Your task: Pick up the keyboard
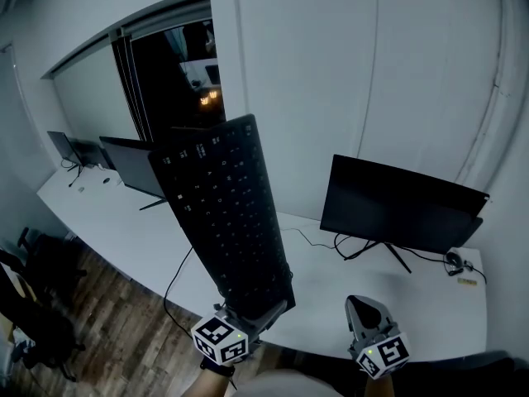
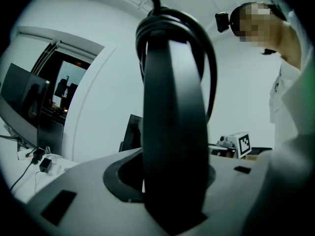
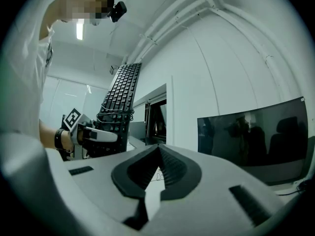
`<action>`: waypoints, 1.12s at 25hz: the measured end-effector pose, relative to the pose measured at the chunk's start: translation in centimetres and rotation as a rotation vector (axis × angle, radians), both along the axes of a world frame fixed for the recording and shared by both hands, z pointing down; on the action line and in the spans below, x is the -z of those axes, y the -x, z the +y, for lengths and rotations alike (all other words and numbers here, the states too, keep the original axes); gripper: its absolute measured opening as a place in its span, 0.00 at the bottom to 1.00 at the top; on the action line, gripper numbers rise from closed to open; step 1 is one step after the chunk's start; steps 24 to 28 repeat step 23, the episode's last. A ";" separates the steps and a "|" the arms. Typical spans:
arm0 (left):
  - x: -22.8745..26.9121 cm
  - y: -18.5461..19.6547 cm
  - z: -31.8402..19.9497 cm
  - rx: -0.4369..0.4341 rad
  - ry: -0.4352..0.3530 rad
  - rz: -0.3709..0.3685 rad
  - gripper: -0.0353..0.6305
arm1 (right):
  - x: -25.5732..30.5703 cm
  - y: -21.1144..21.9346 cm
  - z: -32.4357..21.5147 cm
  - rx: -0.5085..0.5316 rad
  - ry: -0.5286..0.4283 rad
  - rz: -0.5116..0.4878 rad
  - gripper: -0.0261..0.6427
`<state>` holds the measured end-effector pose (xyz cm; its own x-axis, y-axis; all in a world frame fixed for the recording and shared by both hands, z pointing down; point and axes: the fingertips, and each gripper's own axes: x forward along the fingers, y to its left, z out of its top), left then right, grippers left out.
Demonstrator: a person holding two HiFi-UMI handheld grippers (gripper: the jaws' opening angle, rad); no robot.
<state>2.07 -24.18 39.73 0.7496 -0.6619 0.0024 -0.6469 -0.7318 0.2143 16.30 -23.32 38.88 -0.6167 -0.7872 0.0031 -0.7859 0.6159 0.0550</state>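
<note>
The black keyboard stands almost on end in the air above the white desk, its keys facing the head camera. My left gripper is shut on its lower end. In the left gripper view the keyboard's edge fills the gap between the jaws, with its cable looped over the top. My right gripper hangs to the right of it, shut and holding nothing; its pads meet at their tips. From the right gripper view the keyboard rises beside the left gripper.
A dark monitor stands on the desk at the right, with cables and a small webcam beside its foot. More monitors line the desk at the left. A dark office chair stands on the wooden floor at lower left.
</note>
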 end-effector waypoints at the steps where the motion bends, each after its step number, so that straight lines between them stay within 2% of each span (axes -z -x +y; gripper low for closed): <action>1: 0.2 -0.1 0.0 0.004 -0.002 0.000 0.27 | 0.0 -0.1 -0.1 0.002 -0.003 0.001 0.04; 28: 0.4 0.0 0.1 0.002 -0.021 -0.005 0.27 | 0.5 0.8 -0.4 0.031 -0.013 0.028 0.04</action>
